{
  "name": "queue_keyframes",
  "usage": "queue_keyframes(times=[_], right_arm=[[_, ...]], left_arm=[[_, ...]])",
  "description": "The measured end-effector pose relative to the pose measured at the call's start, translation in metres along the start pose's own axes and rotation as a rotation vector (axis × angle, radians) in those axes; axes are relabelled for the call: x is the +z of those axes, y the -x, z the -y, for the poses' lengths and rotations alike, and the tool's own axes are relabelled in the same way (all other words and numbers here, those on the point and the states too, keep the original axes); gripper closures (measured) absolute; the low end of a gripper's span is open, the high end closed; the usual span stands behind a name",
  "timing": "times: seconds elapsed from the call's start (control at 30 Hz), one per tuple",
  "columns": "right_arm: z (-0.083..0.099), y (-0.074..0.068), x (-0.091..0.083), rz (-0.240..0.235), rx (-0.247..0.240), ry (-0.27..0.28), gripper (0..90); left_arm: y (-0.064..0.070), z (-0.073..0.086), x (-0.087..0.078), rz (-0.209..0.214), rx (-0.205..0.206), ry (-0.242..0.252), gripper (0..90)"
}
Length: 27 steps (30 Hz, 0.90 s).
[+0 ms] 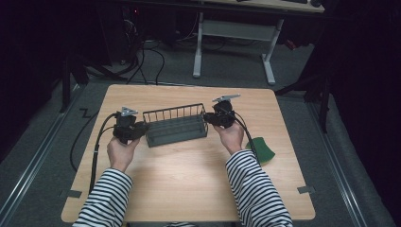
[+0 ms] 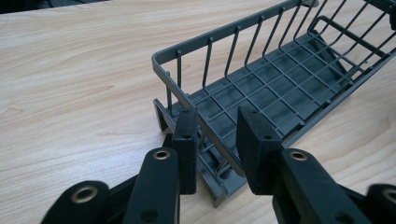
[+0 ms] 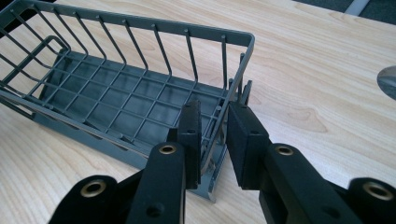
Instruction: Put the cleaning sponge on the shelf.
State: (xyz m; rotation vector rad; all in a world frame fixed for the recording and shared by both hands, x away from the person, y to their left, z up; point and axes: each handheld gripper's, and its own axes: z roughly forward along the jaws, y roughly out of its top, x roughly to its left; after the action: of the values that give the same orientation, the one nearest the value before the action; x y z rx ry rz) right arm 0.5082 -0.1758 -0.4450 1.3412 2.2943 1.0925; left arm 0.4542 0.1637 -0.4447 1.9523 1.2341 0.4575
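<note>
A dark grey wire basket (image 1: 175, 126) stands in the middle of the wooden table (image 1: 189, 175), long side facing me. My left gripper (image 1: 142, 129) is at its left end. In the left gripper view the jaws (image 2: 217, 140) are open and straddle the basket's end wall (image 2: 205, 126), which runs slantwise between the pads. My right gripper (image 1: 209, 118) is at the right end. Its jaws (image 3: 215, 140) are drawn close on either side of the basket's end wall (image 3: 233, 93), and the pads look pressed to it. The basket holds nothing.
A green pad (image 1: 261, 148) lies on the table near my right forearm, close to the right edge. Cables trail from both grippers off the table's left side and under the right arm. A white desk frame (image 1: 234, 42) stands on the floor beyond.
</note>
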Motion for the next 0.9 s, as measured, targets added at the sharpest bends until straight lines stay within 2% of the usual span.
queue_keyframes(times=[0.13,0.37,0.5,0.7,0.9], right_arm=[[0.003,0.0,-0.004,-0.001,-0.006,-0.006,75.7],[0.008,0.001,-0.01,-0.001,-0.014,-0.008,75.5],[0.011,0.001,-0.015,-0.001,-0.011,-0.018,75.4],[0.015,0.001,-0.022,0.005,-0.035,-0.037,75.0],[0.024,-0.001,-0.031,0.013,-0.063,-0.04,74.7]], left_arm=[[0.002,0.003,-0.001,0.015,0.011,0.01,69.8],[0.008,0.004,-0.004,0.018,0.027,-0.001,69.8],[0.012,0.006,-0.005,0.036,0.026,0.003,69.8],[0.018,0.01,-0.009,0.056,0.025,0.004,69.5],[0.028,0.013,-0.014,0.067,0.058,-0.005,68.9]])
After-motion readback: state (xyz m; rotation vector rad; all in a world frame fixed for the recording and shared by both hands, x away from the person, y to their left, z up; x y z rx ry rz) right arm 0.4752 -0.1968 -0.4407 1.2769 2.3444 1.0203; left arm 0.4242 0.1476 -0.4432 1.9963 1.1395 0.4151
